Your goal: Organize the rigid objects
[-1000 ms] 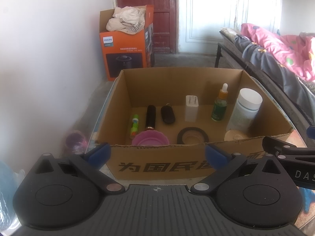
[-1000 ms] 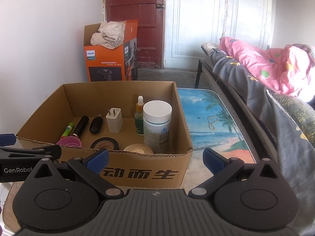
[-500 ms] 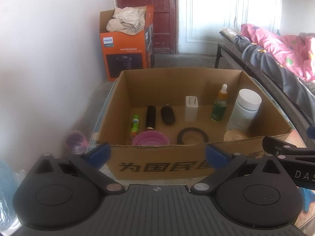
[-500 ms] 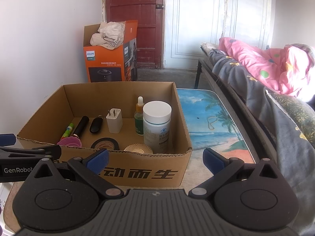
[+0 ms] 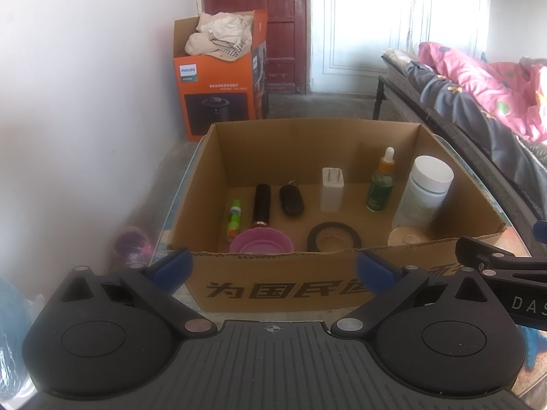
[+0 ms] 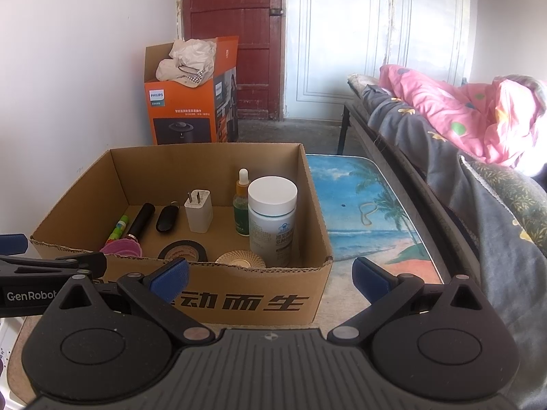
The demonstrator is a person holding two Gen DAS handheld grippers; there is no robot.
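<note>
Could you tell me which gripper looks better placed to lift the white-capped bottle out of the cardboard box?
Probably the right gripper. The white-capped bottle stands against the cardboard box's right wall, near the right wrist view's centre. From the left gripper it sits far right. Both grippers are open and empty.

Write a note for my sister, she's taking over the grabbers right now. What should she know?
Left hand-held gripper: open, empty, in front of the cardboard box.
Right hand-held gripper: open, empty, at the box's near right corner.
In the box: white bottle, dropper bottle, charger plug, tape roll, pink cup, black tube, key fob, green stick, gold disc.
Done: everything visible is boxed.
Left: nothing seen outside; tidy if wanted.
</note>
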